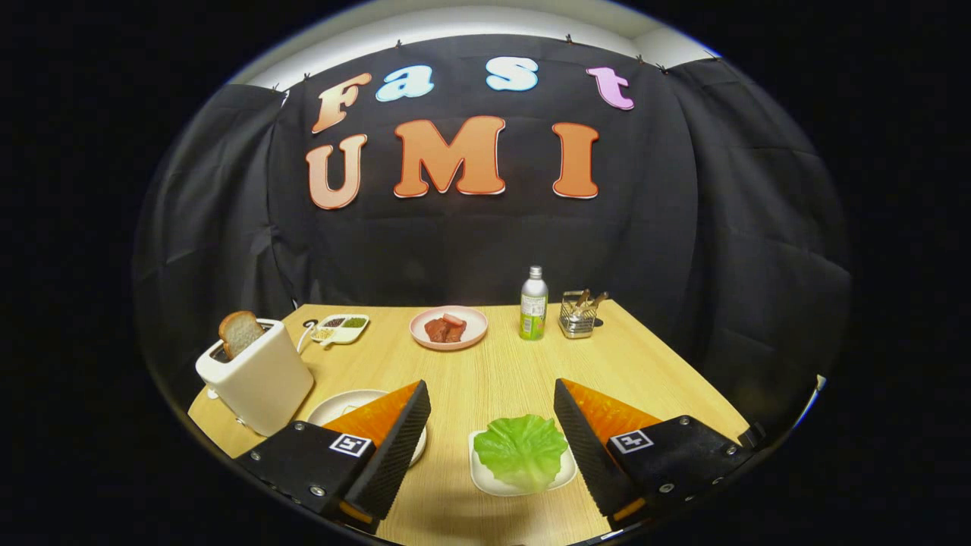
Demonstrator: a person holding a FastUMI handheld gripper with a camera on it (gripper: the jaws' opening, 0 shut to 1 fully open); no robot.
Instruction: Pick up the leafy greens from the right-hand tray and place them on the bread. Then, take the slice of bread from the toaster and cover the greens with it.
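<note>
Now, at far left we see the toaster (258, 375) with a bread slice (240, 332) standing up out of its slot, tilted a little. Beyond it lies a small dish (343, 328) split into compartments; what is in them is too small to name. Just right of the toaster, a plate (343, 404) sits partly behind our left finger; the bread meant to take the greens is presumably on it, but we cannot make it out. At the far middle of the tabletop (485, 371) is a pink plate (448, 327) with reddish pieces, then a bottle (534, 304) and a wire caddy (578, 317) holding utensils.

Our claw (491, 436) is released, its fingers spread wide and pressing on nothing. Between the fingers, nearer the right one, the greens (522, 451) lie on a small white tray (482, 474), covering most of it.

We judge the leaf light, soft and floppy, liable to tear or fold if pinched hard, and possibly slick. It looks ruffled and slightly domed, so taking it across a raised edge or the thicker middle rib should grip better than pressing flat on the tray. The tray is light too and may slide.

The tray's near rim and the fingers' bases are cut off from us.
</note>
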